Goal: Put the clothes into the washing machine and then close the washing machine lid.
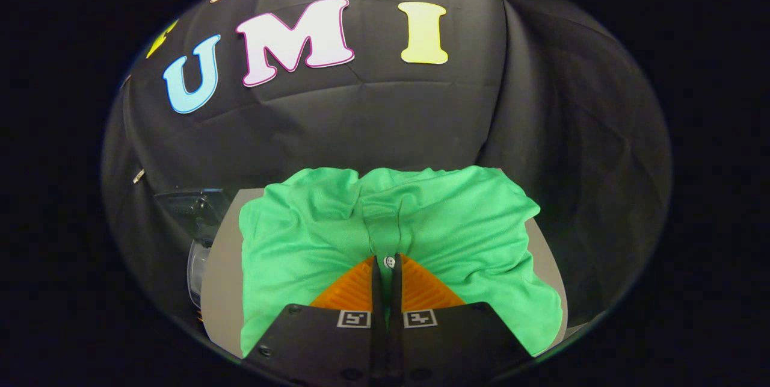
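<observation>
A bright green shirt [457, 224] lies crumpled over a grey tabletop [221, 281], covering most of it. My gripper [385, 263] sits low over the shirt's middle, its fingers drawn nearly together. A fold of the green cloth at the button strip is pinched between the fingertips, and a white button [389, 262] shows right at the tips. The cloth's wrinkles run in toward that pinch. To the left of the table, lower down, is part of a small washing machine [195, 218] with a dark top and a pale, clear body; whether its lid is up is hard to tell.
Black cloth walls close in behind the table and on the right. The table's bare grey surface shows as narrow strips at the left and right of the shirt. The washing machine stands close against the table's left edge.
</observation>
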